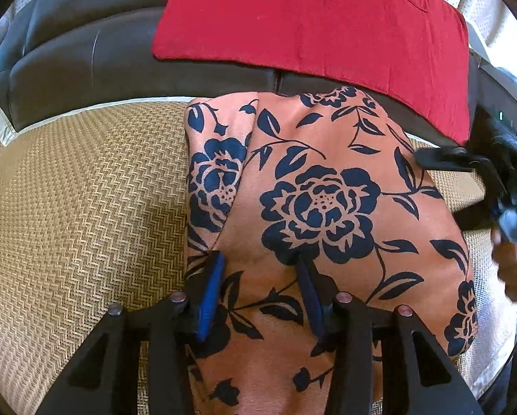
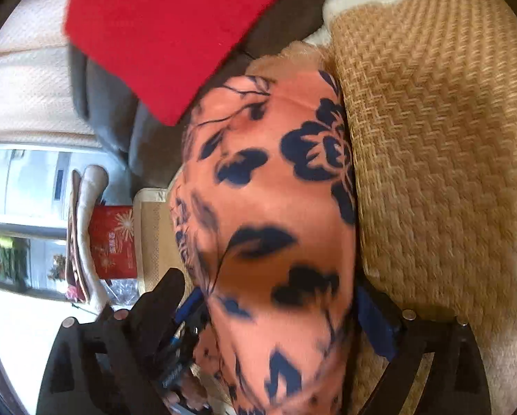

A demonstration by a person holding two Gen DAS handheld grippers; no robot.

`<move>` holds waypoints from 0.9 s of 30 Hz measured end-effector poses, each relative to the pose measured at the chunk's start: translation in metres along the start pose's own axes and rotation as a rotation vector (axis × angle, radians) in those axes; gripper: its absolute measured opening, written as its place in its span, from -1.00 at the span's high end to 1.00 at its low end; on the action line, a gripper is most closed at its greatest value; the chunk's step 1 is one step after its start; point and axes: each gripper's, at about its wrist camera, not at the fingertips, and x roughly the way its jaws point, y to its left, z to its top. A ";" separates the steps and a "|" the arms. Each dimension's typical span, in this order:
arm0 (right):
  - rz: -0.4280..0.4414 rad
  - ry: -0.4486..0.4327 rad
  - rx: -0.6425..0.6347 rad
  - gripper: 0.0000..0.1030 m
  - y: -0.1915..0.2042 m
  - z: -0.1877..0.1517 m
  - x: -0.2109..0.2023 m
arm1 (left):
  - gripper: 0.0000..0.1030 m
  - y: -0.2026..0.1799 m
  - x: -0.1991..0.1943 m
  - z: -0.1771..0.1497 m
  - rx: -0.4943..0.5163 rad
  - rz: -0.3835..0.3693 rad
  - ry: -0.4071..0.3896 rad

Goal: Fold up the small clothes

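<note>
Soft orange floral cloth (image 1: 314,186), folded, on woven herringbone mat (image 1: 85,207); L gripper (image 1: 262,266) fingers wide; R gripper (image 2: 279,307) wide, straddling cloth

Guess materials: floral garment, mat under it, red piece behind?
Floral garment: soft, slightly sheeny woven fabric, probably; drapes in smooth folds. Woven mat: straw or rattan-like, matte; herringbone weave shows. Red cloth: matte textile with stitched seams; fibre unclear.

garment (image 1: 314,186) on mat (image 1: 85,207), cushion (image 1: 310,17) behind

Woven mat (image 1: 85,190) lies bare left of floral garment (image 1: 310,190); red cloth (image 1: 310,17) crowds behind.
</note>
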 end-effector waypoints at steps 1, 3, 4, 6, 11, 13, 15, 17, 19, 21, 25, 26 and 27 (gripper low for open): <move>-0.069 -0.015 -0.071 0.22 0.012 0.003 -0.003 | 0.12 0.001 0.001 -0.001 0.000 0.000 -0.001; -0.112 -0.069 -0.139 0.39 0.039 -0.005 -0.020 | 0.12 0.004 -0.002 0.000 -0.002 -0.017 -0.006; -0.135 -0.104 -0.188 0.39 0.048 -0.012 -0.027 | 0.12 0.006 -0.002 0.000 -0.009 -0.024 -0.008; -0.247 -0.098 -0.148 0.37 0.028 -0.011 -0.014 | 0.12 0.006 0.001 -0.001 -0.002 -0.020 -0.006; -0.056 -0.098 -0.015 -0.58 0.002 -0.003 -0.031 | 0.12 0.008 0.002 -0.002 0.008 -0.008 -0.008; -0.024 -0.116 -0.020 -0.69 0.005 0.005 -0.038 | 0.12 0.009 0.003 -0.002 0.009 -0.003 -0.006; -0.010 -0.115 0.016 -0.69 -0.005 0.018 -0.038 | 0.12 0.009 0.004 -0.002 0.010 -0.001 -0.002; -0.036 -0.055 0.048 0.22 -0.024 0.036 -0.024 | 0.12 0.009 0.003 -0.001 0.005 -0.002 0.001; -0.132 -0.060 -0.043 0.37 -0.011 0.033 -0.029 | 0.12 0.003 -0.002 0.002 0.006 0.000 0.004; -0.190 -0.132 -0.148 0.37 0.008 0.023 -0.041 | 0.12 0.001 -0.001 0.004 0.003 0.003 0.004; -0.131 -0.115 -0.020 -0.09 -0.025 0.026 -0.038 | 0.12 -0.003 0.000 0.006 0.006 0.027 0.011; -0.105 -0.094 -0.022 -0.38 -0.023 0.023 -0.042 | 0.12 -0.003 0.001 0.006 0.002 0.024 0.010; -0.098 -0.082 -0.051 -0.56 -0.021 0.017 -0.051 | 0.12 -0.003 0.002 0.006 -0.001 0.024 0.008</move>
